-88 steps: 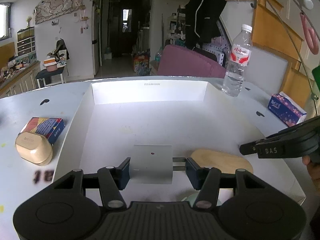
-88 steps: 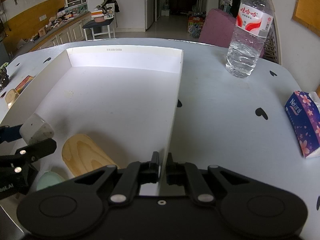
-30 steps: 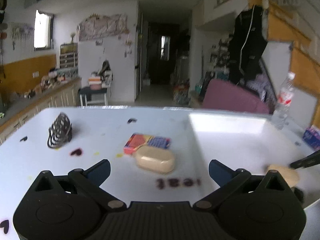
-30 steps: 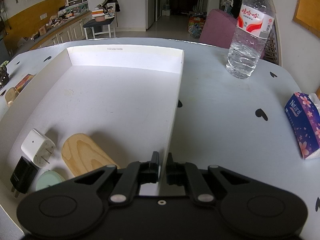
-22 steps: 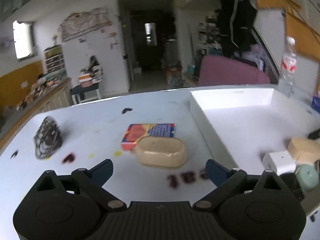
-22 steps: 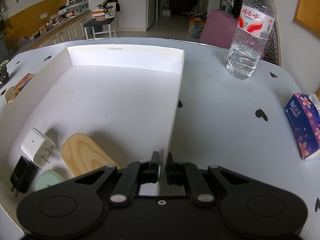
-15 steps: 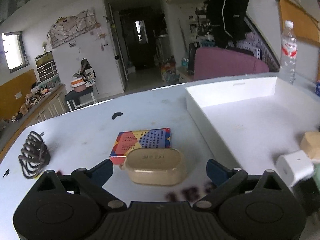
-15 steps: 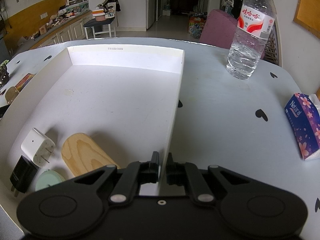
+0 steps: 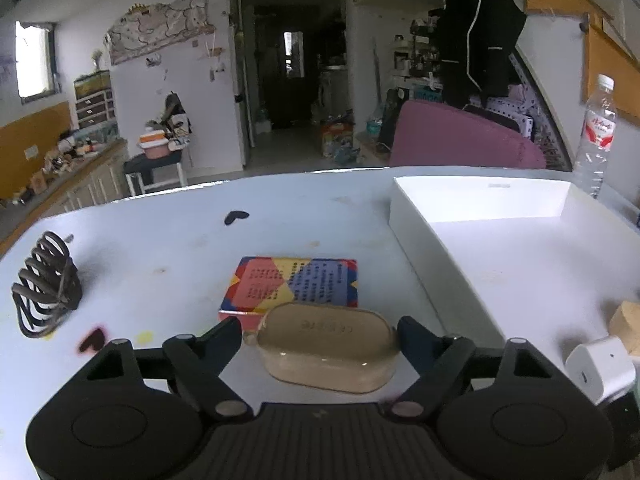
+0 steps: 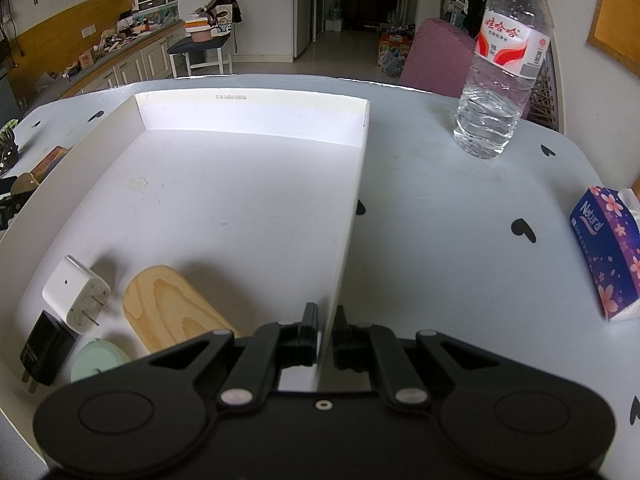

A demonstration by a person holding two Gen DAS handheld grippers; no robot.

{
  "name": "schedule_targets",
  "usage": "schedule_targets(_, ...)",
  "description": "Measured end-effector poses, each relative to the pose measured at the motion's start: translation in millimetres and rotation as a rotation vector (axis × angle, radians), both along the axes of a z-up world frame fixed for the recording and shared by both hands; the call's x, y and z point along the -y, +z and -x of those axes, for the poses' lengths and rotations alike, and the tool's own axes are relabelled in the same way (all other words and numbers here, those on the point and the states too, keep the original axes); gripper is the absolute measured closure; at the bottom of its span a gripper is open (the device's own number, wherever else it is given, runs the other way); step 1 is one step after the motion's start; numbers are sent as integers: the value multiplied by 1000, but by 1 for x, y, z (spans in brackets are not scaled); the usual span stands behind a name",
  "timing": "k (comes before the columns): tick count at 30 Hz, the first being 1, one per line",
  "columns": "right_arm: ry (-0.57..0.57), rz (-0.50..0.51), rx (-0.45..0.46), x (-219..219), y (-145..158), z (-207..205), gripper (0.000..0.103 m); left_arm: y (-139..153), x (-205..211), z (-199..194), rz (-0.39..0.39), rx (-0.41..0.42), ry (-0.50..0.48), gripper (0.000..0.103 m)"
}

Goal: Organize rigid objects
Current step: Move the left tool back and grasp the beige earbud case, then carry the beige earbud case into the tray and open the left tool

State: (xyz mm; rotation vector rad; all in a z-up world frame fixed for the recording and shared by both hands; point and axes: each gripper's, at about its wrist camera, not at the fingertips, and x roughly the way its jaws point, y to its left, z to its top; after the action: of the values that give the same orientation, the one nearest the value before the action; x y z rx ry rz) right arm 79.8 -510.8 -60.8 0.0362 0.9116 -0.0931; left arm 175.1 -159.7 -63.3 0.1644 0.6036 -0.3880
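A beige rounded case (image 9: 326, 354) lies on the white table in front of a colourful flat box (image 9: 296, 282). My left gripper (image 9: 320, 330) straddles the case, its jaws closing, with the fingertips (image 9: 230, 334) just beside its ends. My right gripper (image 10: 326, 330) is shut on the right wall of the white tray (image 10: 348, 216). Inside the tray's near left corner lie a white charger (image 10: 76, 294), a wooden piece (image 10: 168, 312), a black adapter (image 10: 44, 348) and a mint disc (image 10: 98, 362).
A black hair claw (image 9: 44, 284) sits at the table's left. A water bottle (image 10: 500, 80) stands behind the tray on the right, and a purple tissue pack (image 10: 608, 248) lies near the right edge. Most of the tray floor is bare.
My left gripper has swung left out of the tray, come down over the beige case and narrowed around it. The right gripper has kept still on the tray wall.
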Motion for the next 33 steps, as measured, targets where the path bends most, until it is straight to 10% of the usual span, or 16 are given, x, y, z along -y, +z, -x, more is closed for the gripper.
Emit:
schedule_targets(23, 2, 3, 0, -1, 0, 0, 95, 12, 1, 12, 16, 27, 80, 20)
schedule_targets(33, 2, 3, 0, -1, 0, 0, 96, 57, 56, 51, 30, 111, -90, 20)
